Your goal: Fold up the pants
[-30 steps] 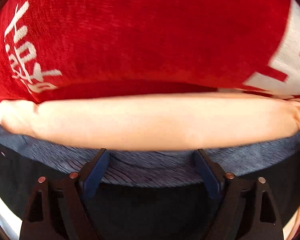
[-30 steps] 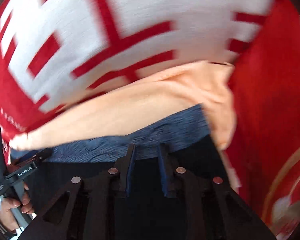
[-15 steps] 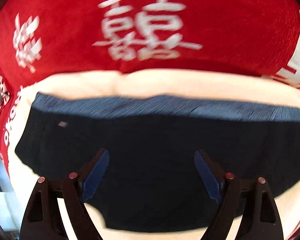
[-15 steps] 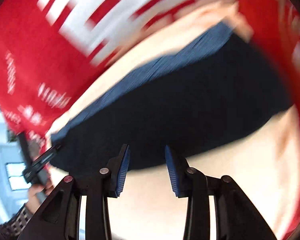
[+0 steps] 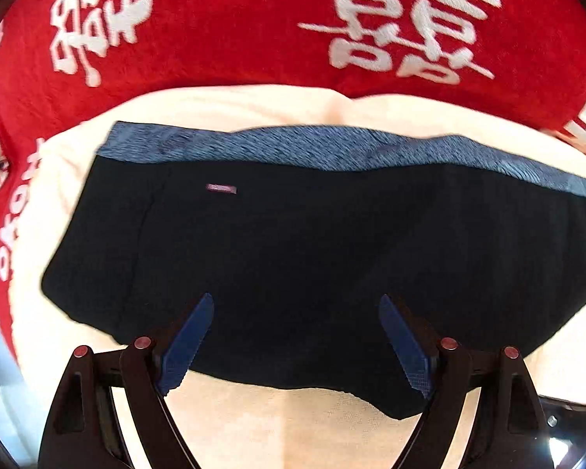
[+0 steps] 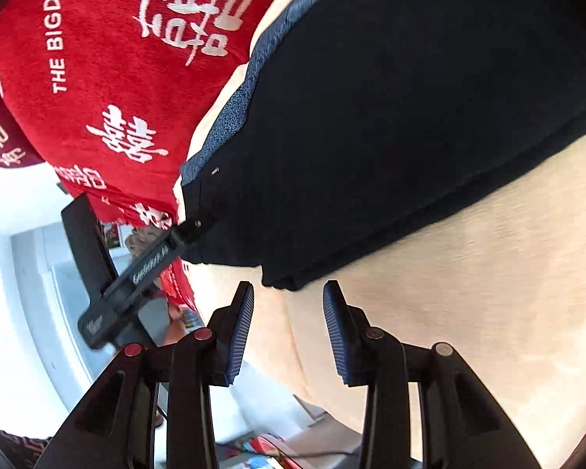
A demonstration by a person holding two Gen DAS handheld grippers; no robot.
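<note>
Folded dark pants (image 5: 312, 242) (heathered blue waistband (image 5: 332, 148)) on cream cloth (image 5: 273, 422).

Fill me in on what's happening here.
A person with a handheld gripper in each hand is folding dark navy pants with a blue heathered waistband. The pants lie folded on a cream cloth over a red blanket with white lettering. The left gripper and right gripper are both open, holding nothing, near the pants' closest edge.

Black pants (image 5: 312, 242) w/ heathered blue waistband (image 5: 332, 148), cream cloth (image 5: 277, 422), red blanket (image 5: 222, 27) w/ white characters
</note>
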